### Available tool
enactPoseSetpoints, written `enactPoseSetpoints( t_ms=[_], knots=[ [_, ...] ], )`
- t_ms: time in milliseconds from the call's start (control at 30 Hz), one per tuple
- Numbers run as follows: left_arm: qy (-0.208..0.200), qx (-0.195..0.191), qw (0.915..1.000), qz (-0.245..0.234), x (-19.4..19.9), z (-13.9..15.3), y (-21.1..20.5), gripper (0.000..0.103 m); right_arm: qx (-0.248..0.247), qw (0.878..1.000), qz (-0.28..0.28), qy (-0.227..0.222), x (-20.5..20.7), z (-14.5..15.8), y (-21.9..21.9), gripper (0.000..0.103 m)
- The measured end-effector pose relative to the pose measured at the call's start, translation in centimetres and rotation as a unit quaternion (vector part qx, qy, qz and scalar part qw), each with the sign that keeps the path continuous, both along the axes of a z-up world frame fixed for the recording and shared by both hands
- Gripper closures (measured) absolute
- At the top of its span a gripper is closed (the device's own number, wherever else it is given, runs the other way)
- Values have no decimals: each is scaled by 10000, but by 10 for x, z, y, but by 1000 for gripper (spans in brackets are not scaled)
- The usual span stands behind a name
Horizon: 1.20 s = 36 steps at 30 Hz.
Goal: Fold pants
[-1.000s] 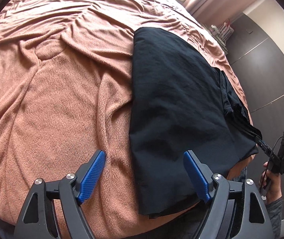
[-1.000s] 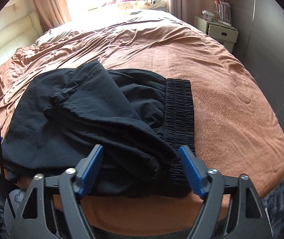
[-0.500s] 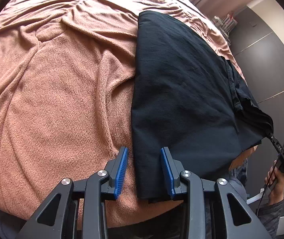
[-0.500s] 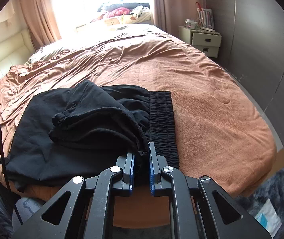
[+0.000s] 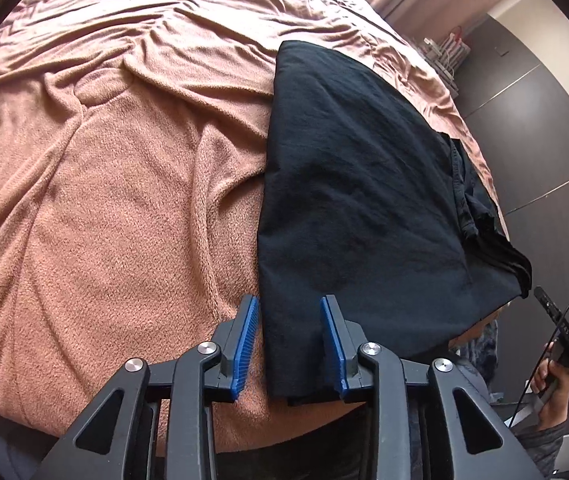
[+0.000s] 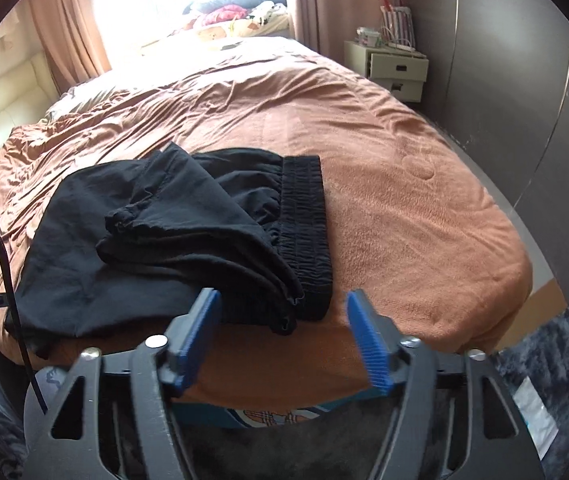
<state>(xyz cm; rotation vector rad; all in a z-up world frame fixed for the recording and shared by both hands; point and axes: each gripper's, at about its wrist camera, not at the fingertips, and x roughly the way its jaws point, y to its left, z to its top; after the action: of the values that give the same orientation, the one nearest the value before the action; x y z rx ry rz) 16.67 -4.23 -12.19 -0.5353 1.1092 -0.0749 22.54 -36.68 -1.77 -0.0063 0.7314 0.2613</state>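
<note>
1. The brown blanket (image 5: 116,208) covers the bed and serves as the folding surface; its bare stretch lies to the left of the black pants (image 5: 356,200).
2. The left gripper (image 5: 289,344) sits at the near edge of the bed, at the near left corner of the pants. Its jaws are half spread and opening slightly, with the corner of the cloth between the blue pads. I cannot tell whether the pads press on it; they appear to straddle the fold, probably to pin or lift that corner.
3. The pants lie at the near edge of the blanket, already doubled over: a flat lower layer with a bunched leg piled on top, so the fold looks partly done and untidy.
4. The elastic waistband (image 6: 308,232) forms the right end of the pants, lying flat on the blanket.
5. The right gripper (image 6: 282,334) hangs just off the near edge of the bed, in front of the waistband. Its jaws are opening wide, with nothing gripped between them, so it has let go.
</note>
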Motion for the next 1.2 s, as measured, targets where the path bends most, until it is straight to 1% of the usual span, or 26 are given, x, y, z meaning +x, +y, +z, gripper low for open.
enactPoseSetpoints(
  t_ms=[67,133,200,267,367,567,667,833,900,1067,1133,1200],
  knots=[
    [-65,37,10000,37,1,3,1,65,-116,9996,138,-205,-10,13,5,31],
    [-114,-4,9999,58,1,5,1,64,-278,9986,312,-334,-17,21,14,31],
    [-155,-39,9999,54,2,6,1,64,-425,9968,557,-394,-20,25,27,31],
    [-179,-70,9998,57,5,6,-1,63,-579,9949,744,-358,-19,24,40,31],
    [-196,-114,9997,80,8,7,-2,63,-778,9919,958,-291,-8,20,57,31],
    [-237,-145,9995,138,9,9,2,62,-1006,9865,1289,-109,21,14,85,31],
    [-238,-156,9994,174,7,8,5,59,-1181,9823,1454,29,37,8,96,35],
    [-203,-193,9994,192,8,4,4,59,-1516,9735,1700,184,62,-4,122,36],
    [-195,-195,9994,200,9,4,4,59,-1659,9696,1785,228,71,-8,132,41],
    [-198,-212,9993,227,11,3,3,58,-2025,9610,1859,299,93,-20,149,45],
    [-185,-221,9993,252,12,2,3,58,-2129,9581,1892,297,97,-25,156,57],
    [-180,-220,9992,267,14,1,3,58,-2119,9582,1903,271,101,-24,158,89]
  ],
)
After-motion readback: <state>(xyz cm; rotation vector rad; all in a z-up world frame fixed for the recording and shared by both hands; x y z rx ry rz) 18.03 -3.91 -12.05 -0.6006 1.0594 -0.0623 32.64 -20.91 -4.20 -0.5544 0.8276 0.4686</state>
